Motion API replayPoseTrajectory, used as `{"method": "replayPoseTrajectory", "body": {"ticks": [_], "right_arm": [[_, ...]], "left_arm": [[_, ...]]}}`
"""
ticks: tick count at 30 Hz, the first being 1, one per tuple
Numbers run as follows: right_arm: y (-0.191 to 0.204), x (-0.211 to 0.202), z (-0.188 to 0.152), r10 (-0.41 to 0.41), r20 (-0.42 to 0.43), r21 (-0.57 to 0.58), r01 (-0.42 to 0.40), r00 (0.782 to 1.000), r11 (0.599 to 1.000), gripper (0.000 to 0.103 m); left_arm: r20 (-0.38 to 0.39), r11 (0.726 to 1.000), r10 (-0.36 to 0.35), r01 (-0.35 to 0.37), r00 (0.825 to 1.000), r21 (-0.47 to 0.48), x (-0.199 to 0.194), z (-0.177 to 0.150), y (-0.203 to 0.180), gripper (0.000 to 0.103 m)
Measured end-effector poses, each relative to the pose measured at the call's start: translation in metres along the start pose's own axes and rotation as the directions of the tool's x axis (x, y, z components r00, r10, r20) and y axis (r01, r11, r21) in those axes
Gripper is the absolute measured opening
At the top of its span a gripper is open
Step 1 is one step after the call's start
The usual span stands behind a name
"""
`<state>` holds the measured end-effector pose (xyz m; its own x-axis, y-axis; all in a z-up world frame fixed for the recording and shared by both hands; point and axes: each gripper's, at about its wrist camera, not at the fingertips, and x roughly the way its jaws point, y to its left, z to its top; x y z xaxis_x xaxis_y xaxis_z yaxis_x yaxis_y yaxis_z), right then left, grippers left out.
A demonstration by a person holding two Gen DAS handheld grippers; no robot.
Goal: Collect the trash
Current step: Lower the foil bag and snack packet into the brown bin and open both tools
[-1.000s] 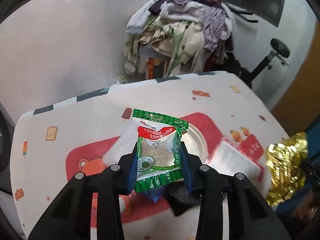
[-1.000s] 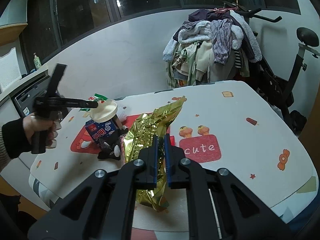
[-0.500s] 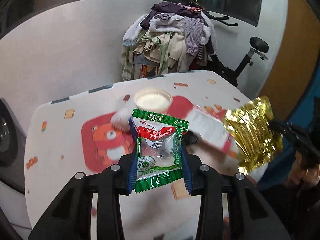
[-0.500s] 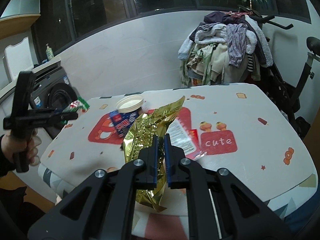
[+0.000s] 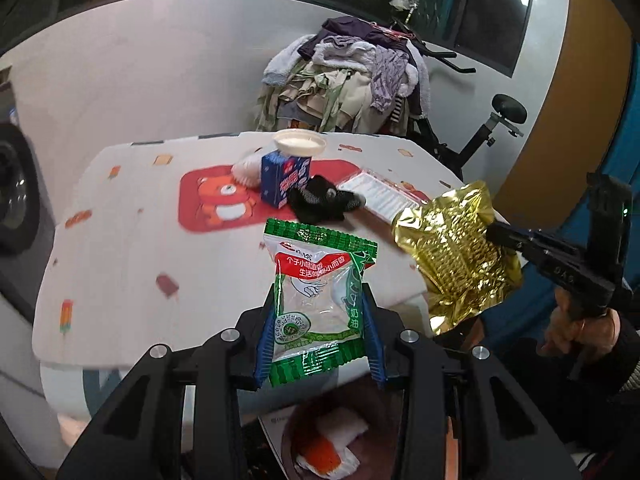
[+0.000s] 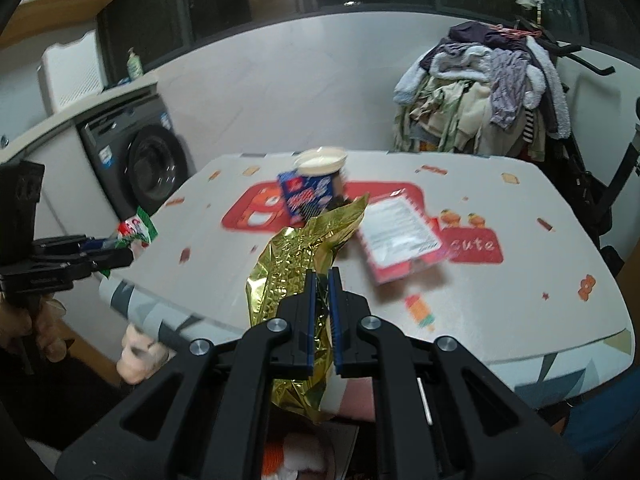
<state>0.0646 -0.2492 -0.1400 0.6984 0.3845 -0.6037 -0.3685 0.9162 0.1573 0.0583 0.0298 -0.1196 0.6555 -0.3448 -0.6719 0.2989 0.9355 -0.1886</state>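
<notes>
My left gripper [image 5: 318, 308] is shut on a green and clear snack wrapper [image 5: 320, 300], held upright off the table's near edge. My right gripper [image 6: 323, 284] is shut on a crumpled gold foil bag [image 6: 304, 264]; the left wrist view shows that same gold foil bag [image 5: 456, 256] at the right. Below both grippers sits a brownish bin [image 5: 360, 440] with white and orange scraps inside. On the table [image 5: 120, 248] remain a blue carton [image 5: 284, 178], a white lid [image 5: 300, 142], a black crumpled item [image 5: 320, 200] and a red and white packet [image 6: 400, 236].
A washing machine [image 6: 148, 164] stands at the left behind the table. A heap of clothes [image 6: 488, 92] hangs on an exercise bike [image 5: 480, 136] at the back right. A person's hand [image 5: 580, 324] holds the right gripper's handle.
Both grippers have drawn back from over the table toward its near edge, each keeping its wrapper. The bin has come into view below them.
</notes>
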Motion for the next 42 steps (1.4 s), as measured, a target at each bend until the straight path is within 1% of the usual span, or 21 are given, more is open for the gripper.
{"method": "replayPoseTrajectory", "body": {"ticks": [4, 10, 14, 18, 19, 25, 30, 35, 37, 38, 39, 40, 42], "right_arm": [[0.018, -0.003, -0.022, 0.019, -0.05, -0.035, -0.021, 0.999, 0.999, 0.01], [0.042, -0.005, -0.055, 0.05, -0.131, -0.066, -0.06, 0.99, 0.996, 0.01], [0.057, 0.0, -0.078, 0.069, -0.197, -0.081, -0.086, 0.978, 0.993, 0.01], [0.067, 0.004, -0.096, 0.08, -0.244, -0.08, -0.103, 0.967, 0.992, 0.01], [0.069, 0.006, -0.101, 0.083, -0.265, -0.075, -0.106, 0.961, 0.992, 0.01], [0.072, 0.013, -0.112, 0.084, -0.314, -0.071, -0.112, 0.946, 0.991, 0.01], [0.072, 0.021, -0.115, 0.076, -0.341, -0.07, -0.105, 0.937, 0.992, 0.01], [0.069, 0.031, -0.118, 0.095, -0.364, -0.046, -0.12, 0.926, 0.992, 0.011], [0.068, 0.035, -0.119, 0.091, -0.371, -0.041, -0.114, 0.924, 0.993, 0.018], [0.067, 0.037, -0.119, 0.089, -0.37, -0.037, -0.111, 0.925, 0.993, 0.023], [0.066, 0.038, -0.118, 0.087, -0.368, -0.034, -0.107, 0.926, 0.994, 0.032], [0.064, 0.038, -0.117, 0.077, -0.36, -0.03, -0.095, 0.93, 0.995, 0.038], [0.06, 0.037, -0.114, 0.059, -0.339, -0.031, -0.073, 0.939, 0.997, 0.061]], "left_arm": [[0.006, 1.0, 0.011, -0.011, 1.0, -0.013, -0.016, -0.023, -0.001, 0.037], [0.022, 1.0, 0.007, -0.007, 1.0, -0.017, -0.029, -0.043, -0.008, 0.038], [0.032, 1.0, 0.002, -0.002, 0.999, -0.012, -0.035, -0.052, -0.012, 0.038], [0.037, 1.0, -0.001, 0.001, 0.999, -0.011, -0.04, -0.065, -0.016, 0.038], [0.036, 1.0, -0.002, 0.002, 0.999, -0.013, -0.042, -0.068, -0.016, 0.038], [0.033, 1.0, -0.003, 0.004, 0.999, -0.015, -0.047, -0.082, -0.017, 0.038], [0.032, 1.0, -0.005, 0.006, 0.999, -0.017, -0.046, -0.084, -0.015, 0.038], [0.03, 1.0, -0.011, 0.012, 0.999, -0.015, -0.045, -0.087, -0.016, 0.038], [0.026, 1.0, -0.013, 0.013, 1.0, -0.013, -0.043, -0.088, -0.016, 0.038], [0.019, 1.0, -0.013, 0.013, 1.0, -0.013, -0.041, -0.087, -0.015, 0.038], [0.015, 1.0, -0.013, 0.013, 1.0, -0.014, -0.04, -0.087, -0.015, 0.038], [0.011, 1.0, -0.015, 0.015, 1.0, -0.015, -0.038, -0.088, -0.015, 0.038], [0.007, 1.0, -0.019, 0.019, 1.0, -0.015, -0.037, -0.089, -0.014, 0.038]]}}
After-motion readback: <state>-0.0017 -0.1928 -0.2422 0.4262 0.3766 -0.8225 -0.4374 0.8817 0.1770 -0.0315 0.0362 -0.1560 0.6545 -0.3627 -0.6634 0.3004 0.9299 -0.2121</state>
